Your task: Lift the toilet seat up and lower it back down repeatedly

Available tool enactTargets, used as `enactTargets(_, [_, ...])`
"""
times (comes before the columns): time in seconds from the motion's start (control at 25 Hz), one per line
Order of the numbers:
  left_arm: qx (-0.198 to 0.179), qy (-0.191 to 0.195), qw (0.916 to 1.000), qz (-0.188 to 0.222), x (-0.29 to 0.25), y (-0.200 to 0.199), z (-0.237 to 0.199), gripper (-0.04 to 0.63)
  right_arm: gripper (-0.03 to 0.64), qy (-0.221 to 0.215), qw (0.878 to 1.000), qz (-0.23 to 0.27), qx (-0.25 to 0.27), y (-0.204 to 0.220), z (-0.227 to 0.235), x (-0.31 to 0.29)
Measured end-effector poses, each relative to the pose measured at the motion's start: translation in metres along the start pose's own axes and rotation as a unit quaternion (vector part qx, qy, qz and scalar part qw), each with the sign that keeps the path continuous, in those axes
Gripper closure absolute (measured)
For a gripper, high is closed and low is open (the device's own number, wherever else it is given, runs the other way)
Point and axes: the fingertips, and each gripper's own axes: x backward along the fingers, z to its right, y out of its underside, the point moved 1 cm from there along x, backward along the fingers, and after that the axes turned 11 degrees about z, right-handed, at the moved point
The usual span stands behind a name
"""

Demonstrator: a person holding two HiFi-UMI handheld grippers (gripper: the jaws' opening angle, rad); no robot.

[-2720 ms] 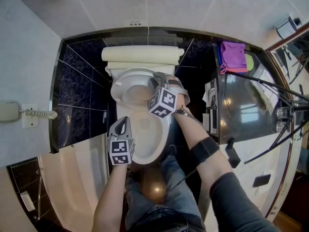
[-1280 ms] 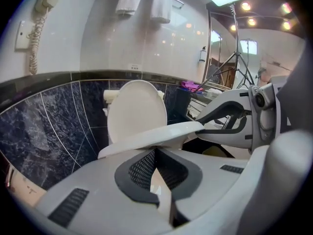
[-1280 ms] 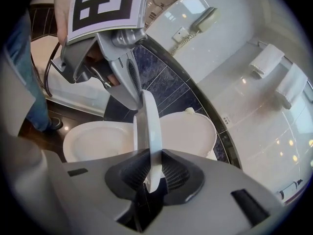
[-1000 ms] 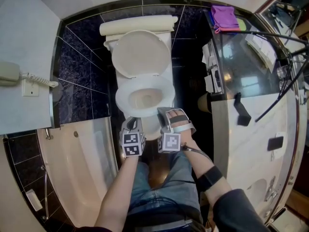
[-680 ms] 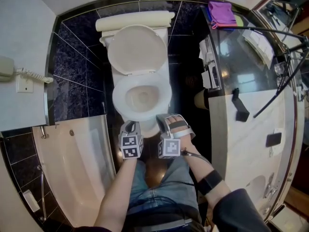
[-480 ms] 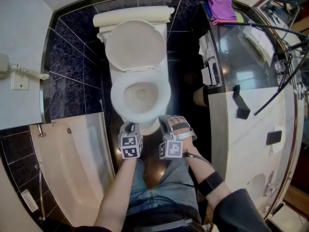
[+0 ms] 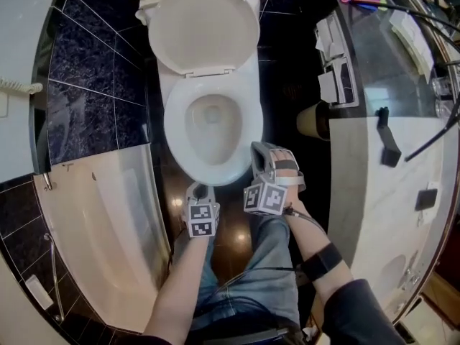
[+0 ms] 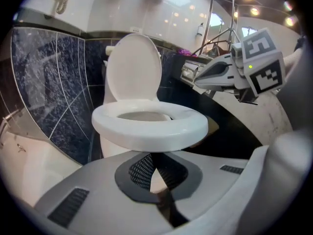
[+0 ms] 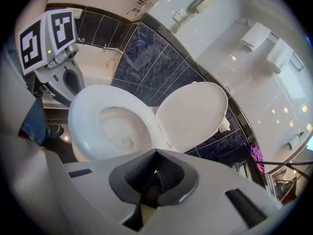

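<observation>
The white toilet seat [image 7: 172,131] lies flat on the bowl, and its front edge [image 8: 151,129] fills the middle of the left gripper view. The lid [image 7: 205,24] stands upright against the tank. My left gripper [image 7: 201,188] hangs just in front of the bowl's front rim and slightly below it, shut and empty [image 8: 155,173]. My right gripper [image 7: 258,150] is by the bowl's front right, its pads [image 9: 155,180] shut on nothing. Neither gripper touches the seat [image 9: 83,116]. Each gripper shows in the other's view: the right one [image 8: 198,81], the left one [image 9: 72,84].
A cream bathtub [image 7: 100,221] runs along the left. A marble counter [image 7: 359,192] with a glass panel stands at the right, with a round tan bin [image 7: 313,121] beside it. My legs in jeans [image 7: 266,264] stand on the dark floor before the bowl.
The right gripper, earlier over the bowl's right side, has come back to the front. Over the last second both grippers sank a little below the front rim. The seat stayed down.
</observation>
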Motion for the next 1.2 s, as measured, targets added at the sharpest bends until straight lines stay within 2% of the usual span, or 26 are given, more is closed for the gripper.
enactTargets(0.36, [-0.004, 0.017, 0.9978, -0.064, -0.034, 0.103, -0.005, 0.595, 0.600, -0.004, 0.999, -0.017, -0.039, 0.036, -0.047, -0.040])
enactTargets(0.6, [-0.013, 0.031, 0.9938, -0.106, -0.042, 0.122, -0.009, 0.595, 0.600, -0.003, 0.999, -0.024, -0.043, 0.042, -0.051, -0.043])
enactTargets(0.76, [-0.006, 0.025, 0.9903, -0.136, -0.035, 0.143, -0.009, 0.595, 0.600, 0.002, 0.999, -0.027, -0.046, 0.044, -0.045, -0.042])
enactTargets(1.0, [-0.013, 0.030, 0.9922, -0.120, -0.025, 0.129, -0.004, 0.595, 0.600, 0.004, 0.998, -0.030, -0.047, 0.037, -0.037, -0.041])
enactTargets(1.2, [-0.014, 0.014, 0.9968, -0.078, -0.007, 0.078, -0.014, 0.595, 0.600, 0.007, 0.998, -0.025, -0.053, 0.013, -0.022, -0.022])
